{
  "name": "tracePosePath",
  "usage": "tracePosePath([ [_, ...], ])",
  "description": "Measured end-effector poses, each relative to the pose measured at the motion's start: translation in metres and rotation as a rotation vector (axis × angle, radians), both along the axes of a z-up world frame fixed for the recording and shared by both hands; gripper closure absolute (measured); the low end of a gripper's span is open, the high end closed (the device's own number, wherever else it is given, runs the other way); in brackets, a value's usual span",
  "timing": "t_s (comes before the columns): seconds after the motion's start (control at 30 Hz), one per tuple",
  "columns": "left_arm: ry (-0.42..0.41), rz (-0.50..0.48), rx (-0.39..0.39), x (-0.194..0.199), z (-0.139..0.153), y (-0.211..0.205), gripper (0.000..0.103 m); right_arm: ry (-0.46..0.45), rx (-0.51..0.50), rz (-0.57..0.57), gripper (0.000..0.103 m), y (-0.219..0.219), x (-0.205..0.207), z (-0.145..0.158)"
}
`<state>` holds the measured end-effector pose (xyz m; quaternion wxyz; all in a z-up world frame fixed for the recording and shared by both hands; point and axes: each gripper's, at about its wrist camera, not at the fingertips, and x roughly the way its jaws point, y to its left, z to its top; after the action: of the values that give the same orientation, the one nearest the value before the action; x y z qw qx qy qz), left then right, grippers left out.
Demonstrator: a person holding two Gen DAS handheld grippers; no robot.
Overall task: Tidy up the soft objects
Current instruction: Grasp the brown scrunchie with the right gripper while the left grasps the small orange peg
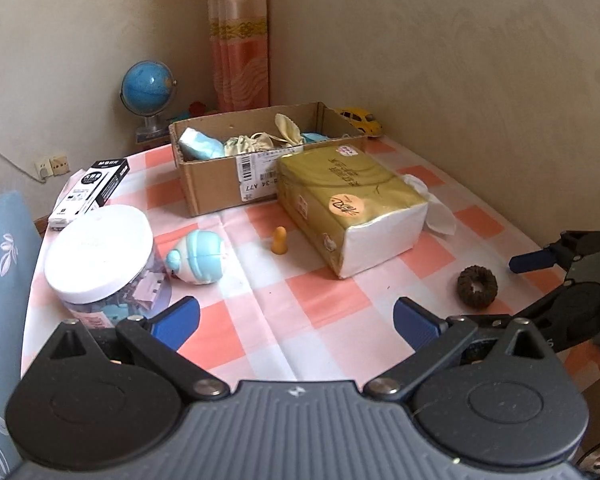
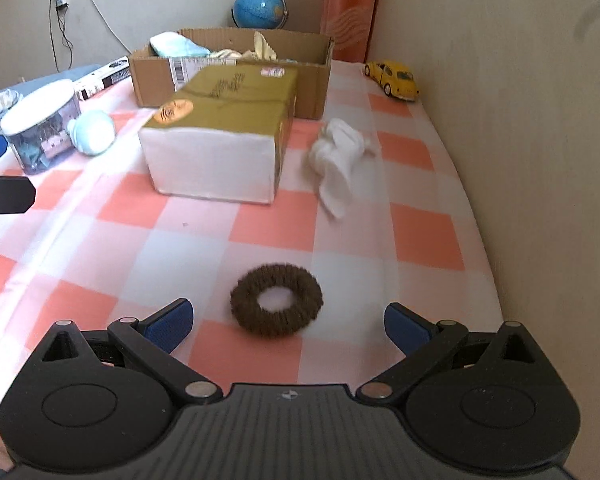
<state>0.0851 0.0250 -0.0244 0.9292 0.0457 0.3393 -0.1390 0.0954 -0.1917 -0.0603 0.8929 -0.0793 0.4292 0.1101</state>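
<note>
Right gripper spread wide over brown scrunchie, left gripper wide too, empty
Scrunchie looks light, squashy; pinch across one side of ring

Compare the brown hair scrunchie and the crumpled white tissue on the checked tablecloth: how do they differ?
The brown hair scrunchie is a dark, neat ring with a hole; the crumpled white tissue is pale and shapeless. The scrunchie lies just ahead of the open right gripper; the tissue lies farther off, beside the tissue pack. Both rest outside the cardboard box.

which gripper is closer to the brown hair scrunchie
Right. The right gripper sits open directly before the brown scrunchie; the left gripper hangs open further left of it.
</note>
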Motion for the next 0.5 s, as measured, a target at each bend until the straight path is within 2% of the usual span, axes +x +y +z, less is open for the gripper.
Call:
tracePosePath([
  [0.2,0.004,-0.008,0.004,0.006,-0.005,-0.004,0.001,-0.011,0.021,0.021,0.000,-0.003,0.003,-0.002],
  [0.37,0.043,0.006,-0.011,0.019,-0.012,-0.003,0.001,-0.016,0.034,0.032,0.000,-0.005,0.005,-0.002],
  [0.5,0.042,0.016,0.013,0.028,-0.016,-0.004,0.001,-0.025,0.043,0.032,0.000,-0.006,0.003,-0.003],
])
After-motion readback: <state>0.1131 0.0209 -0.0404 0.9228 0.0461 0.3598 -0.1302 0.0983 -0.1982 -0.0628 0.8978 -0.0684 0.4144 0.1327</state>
